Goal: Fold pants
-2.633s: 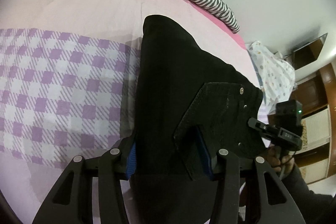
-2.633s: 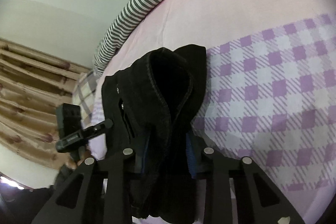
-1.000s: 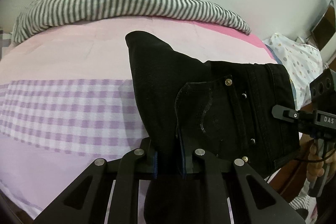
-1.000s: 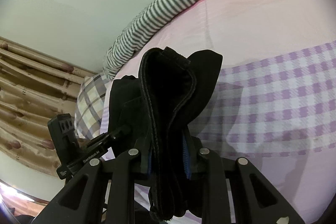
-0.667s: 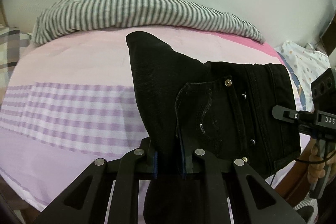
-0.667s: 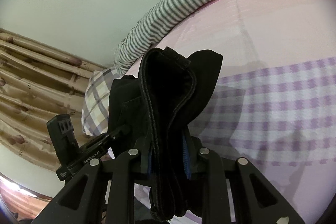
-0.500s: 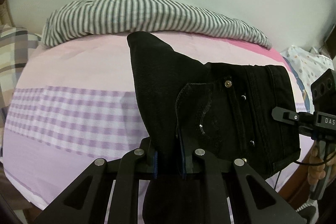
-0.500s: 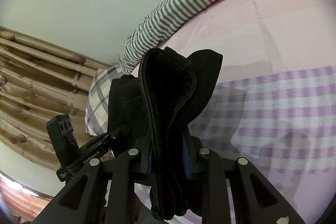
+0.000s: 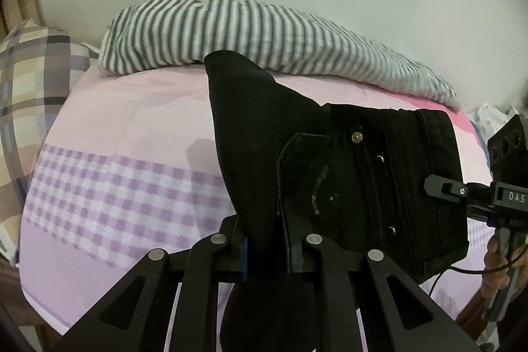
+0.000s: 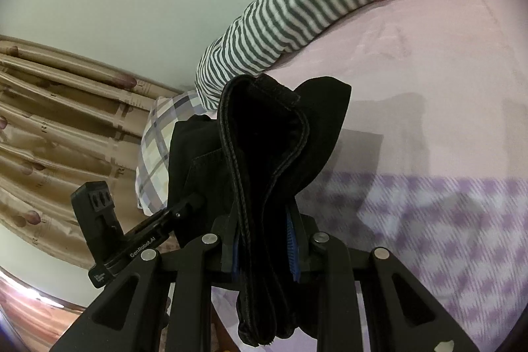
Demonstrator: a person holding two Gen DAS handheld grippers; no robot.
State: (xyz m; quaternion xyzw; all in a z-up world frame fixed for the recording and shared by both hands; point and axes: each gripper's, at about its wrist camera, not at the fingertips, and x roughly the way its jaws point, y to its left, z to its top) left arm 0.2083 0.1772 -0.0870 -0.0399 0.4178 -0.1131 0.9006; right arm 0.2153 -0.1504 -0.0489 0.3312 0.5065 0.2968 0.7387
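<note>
1. Holding the black pants (image 9: 346, 174) up off the bed (image 9: 132, 121), we have both grippers clamped on the cloth: the left gripper (image 9: 265, 248) has its fingers closed on a thin bunch of fabric near the pocket seam, and the right gripper (image 10: 264, 249) has its fingers closed on a thicker roll of waistband layers.
2. In the left wrist view the pants fill the middle and spread toward 3 o'clock, where the right gripper's body and the hand (image 9: 498, 263) carrying it show; the waistband with its rivets hangs between the two grips.
3. In the right wrist view the left gripper (image 10: 184, 203) sits at about 9 o'clock, touching the far edge of the garment.
4. We judge the step in hand to be carrying the partly folded pants in the air above the pink and purple-checked sheet, with the striped pillow (image 9: 264, 35) at 12 o'clock and a plaid pillow (image 9: 29, 81) toward 9 o'clock.
5. The next move, as we judge it, calls for lowering both grips evenly so the cloth lands flat on the open sheet, keeping tension between them so that no crease bunches, and only then releasing.
</note>
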